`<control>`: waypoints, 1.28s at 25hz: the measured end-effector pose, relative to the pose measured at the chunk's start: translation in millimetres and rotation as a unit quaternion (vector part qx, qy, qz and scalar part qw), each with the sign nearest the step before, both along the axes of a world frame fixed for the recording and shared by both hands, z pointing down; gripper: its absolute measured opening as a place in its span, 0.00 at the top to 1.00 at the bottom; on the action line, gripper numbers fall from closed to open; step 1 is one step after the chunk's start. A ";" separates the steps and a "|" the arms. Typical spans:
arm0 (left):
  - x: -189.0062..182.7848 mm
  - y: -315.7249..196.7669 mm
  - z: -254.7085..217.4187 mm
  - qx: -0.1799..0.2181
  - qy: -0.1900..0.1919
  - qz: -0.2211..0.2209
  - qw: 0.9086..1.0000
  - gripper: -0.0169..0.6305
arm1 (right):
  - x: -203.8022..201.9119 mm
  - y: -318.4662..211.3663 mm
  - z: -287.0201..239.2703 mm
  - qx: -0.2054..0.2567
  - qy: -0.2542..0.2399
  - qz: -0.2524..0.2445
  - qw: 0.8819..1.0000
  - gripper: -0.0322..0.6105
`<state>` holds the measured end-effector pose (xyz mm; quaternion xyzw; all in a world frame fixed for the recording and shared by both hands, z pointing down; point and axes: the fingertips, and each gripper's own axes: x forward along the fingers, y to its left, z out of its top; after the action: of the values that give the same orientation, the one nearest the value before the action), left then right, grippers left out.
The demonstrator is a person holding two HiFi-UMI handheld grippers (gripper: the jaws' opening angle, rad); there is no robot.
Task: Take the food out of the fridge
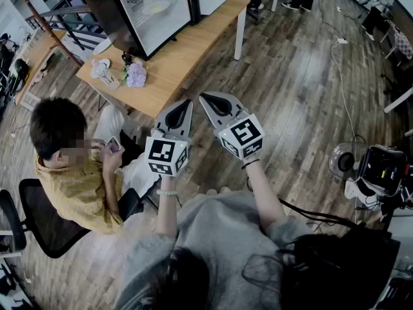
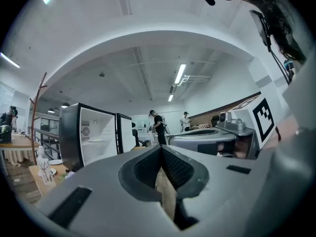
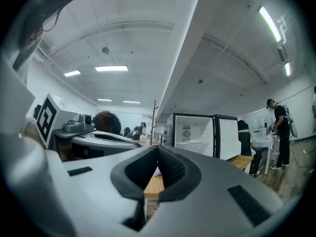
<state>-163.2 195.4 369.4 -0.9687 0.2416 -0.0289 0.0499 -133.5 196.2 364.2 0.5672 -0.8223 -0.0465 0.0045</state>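
Fridge — black, open, white inside — left gripper, right gripper both pressed together.

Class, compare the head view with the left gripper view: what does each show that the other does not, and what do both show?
Only the head view: the marker cube on the left gripper and a seated person in a yellow shirt beside the wooden table. Only the left gripper view: the ceiling lights and two people standing far off. Both: the open fridge on the table, the right gripper, and the left gripper's shut, empty jaws.
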 end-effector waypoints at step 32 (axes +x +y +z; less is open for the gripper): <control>30.6 -66.2 0.3 -0.042 0.021 -0.077 0.996 0.96 | 49.2 -66.5 -3.5 -0.015 -0.043 -0.054 0.998 0.94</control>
<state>-132.6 129.2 369.7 -0.9488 0.3152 -0.0222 0.0017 -84.3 129.7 360.6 0.5237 -0.8515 -0.0101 -0.0249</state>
